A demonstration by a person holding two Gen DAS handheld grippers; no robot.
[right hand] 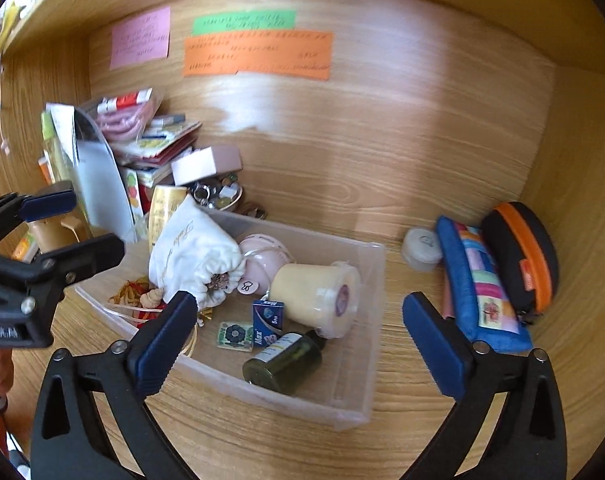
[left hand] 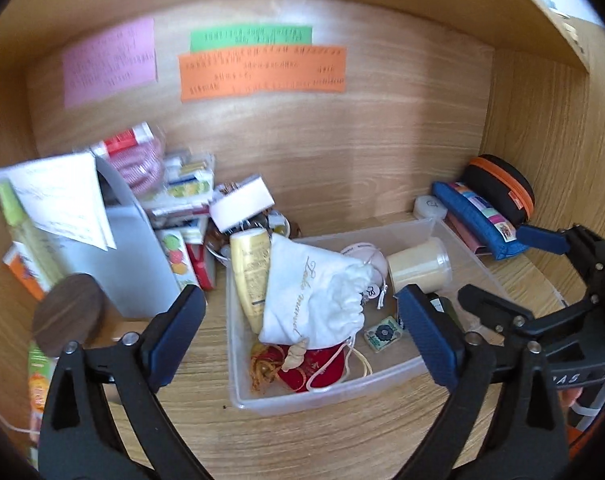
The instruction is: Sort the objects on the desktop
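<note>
Left wrist view: left gripper (left hand: pixel 302 336) wide open, nothing held, hovering over clear plastic bin (left hand: pixel 238 376) on the wooden desk (left hand: pixel 302 440). In the bin: white drawstring pouch (left hand: pixel 314 292), yellow tube (left hand: pixel 251 276), cream jar (left hand: pixel 419 266).

Right wrist view: right gripper (right hand: pixel 298 340) wide open, empty, above the bin's (right hand: pixel 376 320) near edge. Dark green bottle (right hand: pixel 286 360) and small blue box (right hand: pixel 267 322) lie inside the bin; blue pencil case (right hand: pixel 478 284) right of the bin.

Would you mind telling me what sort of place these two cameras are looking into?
Probably a home or study desk nook with wood-grain walls. Handwritten pink, green and orange paper notes are stuck on the back panel, a clear plastic bin holds small keepsakes, and a blue fabric pencil case leans against the side.
</note>
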